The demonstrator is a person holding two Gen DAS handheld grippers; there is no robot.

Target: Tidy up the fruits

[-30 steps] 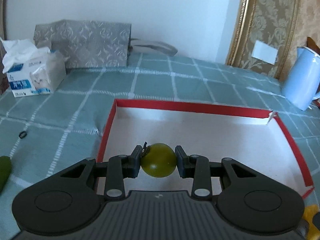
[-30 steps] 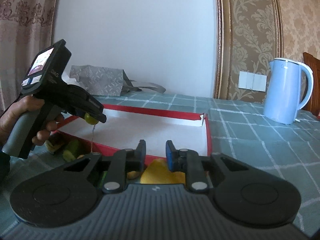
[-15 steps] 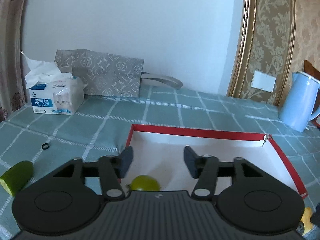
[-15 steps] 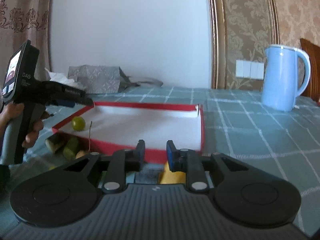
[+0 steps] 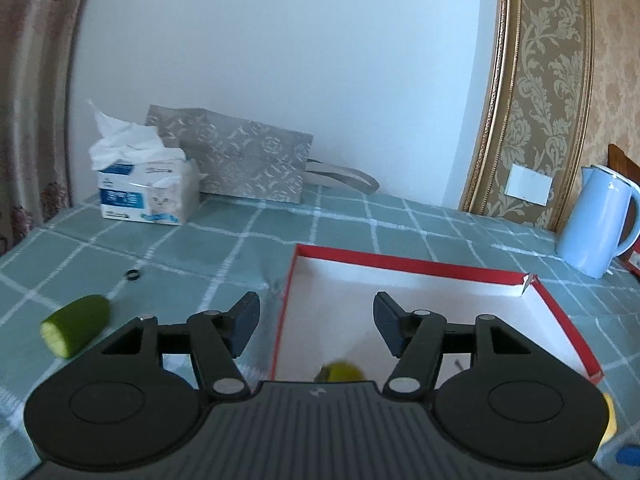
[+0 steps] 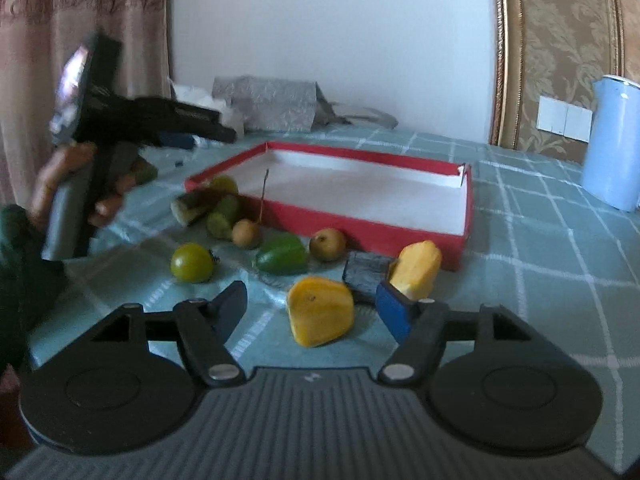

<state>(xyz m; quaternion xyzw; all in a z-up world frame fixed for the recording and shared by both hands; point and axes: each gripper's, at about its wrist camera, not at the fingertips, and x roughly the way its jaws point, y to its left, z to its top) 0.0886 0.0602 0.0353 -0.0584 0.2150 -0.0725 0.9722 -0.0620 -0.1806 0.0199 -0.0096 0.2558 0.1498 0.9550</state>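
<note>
Left gripper: black ribbed body, two round black discs, linkage arms with silver screw heads, dark blue pads. Right gripper: same build, brighter blue pad on its right finger. At the frame's left, a hand with dark green sleeve.

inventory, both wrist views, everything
tray: one, red, white inside, mid-table
green tomatoes: two, one on cloth, one inside tray
yellow chunks: two, before tray
brown fruits: two, round, before tray
pepper: one, green, between them
cucumber pieces: three, green, two at tray corner, one left of it
dark block: one, by yellow chunks
kettle: one, blue, right
tissue box: one, white-blue, back left
bag: one, grey, back
ring: one, black, left of tray
left gripper: open, jaws just opening, empty
right gripper: open, jaws just opening, empty
hand: holds left gripper
</note>
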